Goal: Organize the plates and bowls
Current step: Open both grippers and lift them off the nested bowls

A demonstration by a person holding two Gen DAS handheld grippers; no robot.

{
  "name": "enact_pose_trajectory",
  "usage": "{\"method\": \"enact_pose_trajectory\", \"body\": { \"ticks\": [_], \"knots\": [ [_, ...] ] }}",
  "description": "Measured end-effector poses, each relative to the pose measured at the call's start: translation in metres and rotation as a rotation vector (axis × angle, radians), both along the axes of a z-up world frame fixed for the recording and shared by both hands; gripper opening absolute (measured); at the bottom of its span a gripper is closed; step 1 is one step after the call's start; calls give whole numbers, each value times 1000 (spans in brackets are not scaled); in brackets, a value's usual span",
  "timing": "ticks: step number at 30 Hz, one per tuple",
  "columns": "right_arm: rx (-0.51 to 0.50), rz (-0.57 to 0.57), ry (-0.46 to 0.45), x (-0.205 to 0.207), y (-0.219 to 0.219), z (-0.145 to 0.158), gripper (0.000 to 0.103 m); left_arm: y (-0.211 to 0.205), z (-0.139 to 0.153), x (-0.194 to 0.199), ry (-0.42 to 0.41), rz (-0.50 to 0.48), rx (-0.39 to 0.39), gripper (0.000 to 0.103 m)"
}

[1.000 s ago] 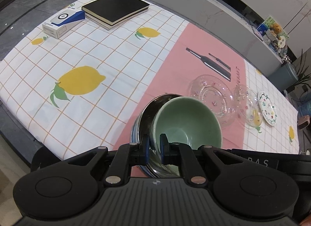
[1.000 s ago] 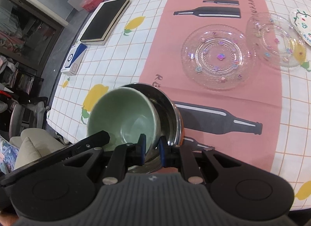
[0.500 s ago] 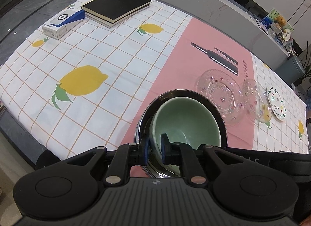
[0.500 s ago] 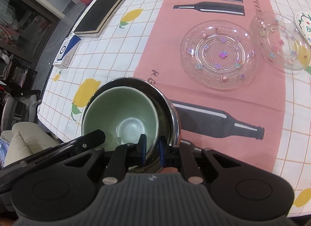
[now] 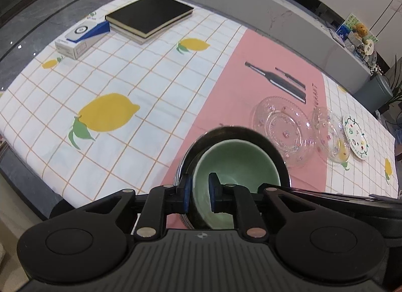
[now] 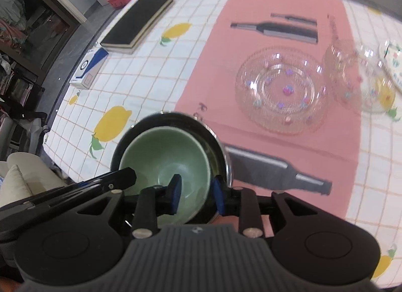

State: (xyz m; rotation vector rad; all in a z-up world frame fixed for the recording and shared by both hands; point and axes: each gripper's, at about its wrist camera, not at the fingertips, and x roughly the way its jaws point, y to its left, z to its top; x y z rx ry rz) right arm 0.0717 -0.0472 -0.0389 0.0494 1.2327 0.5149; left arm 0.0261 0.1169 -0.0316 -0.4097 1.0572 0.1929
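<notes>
Two hand-held tongs meet over a green ceramic bowl (image 5: 236, 163) nested inside a stainless steel bowl (image 5: 279, 151), directly below their tips. The left gripper (image 5: 199, 192) straddles the green bowl's near rim; its jaws have just eased a little, and whether the pads press cannot be told. The right gripper (image 6: 194, 195) has just been opening, its jaws now apart around the opposite rim, not pressing.

The nesting step looks finished and the release is underway. Ahead of the tongs lie a large glass plate (image 6: 281, 90), a smaller glass dish (image 6: 356, 75) and a patterned plate (image 5: 355, 137). Next probably calls for lifting both tongs clear and reaching forward for the plates.
</notes>
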Motion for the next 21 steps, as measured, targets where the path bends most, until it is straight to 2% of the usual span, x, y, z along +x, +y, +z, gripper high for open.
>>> {"method": "enact_pose_trajectory", "body": {
  "ticks": [8, 15, 21],
  "knots": [
    [16, -12, -102, -5, -13, 25, 31, -2, 20, 0, -79, -9, 37, 20],
    [80, -77, -169, -1, -42, 41, 34, -18, 35, 7, -174, -101, 23, 22],
    [127, -177, -186, 8, -80, 43, 36, -39, 35, 25, -209, -181, -27, 23]
  ]
}}
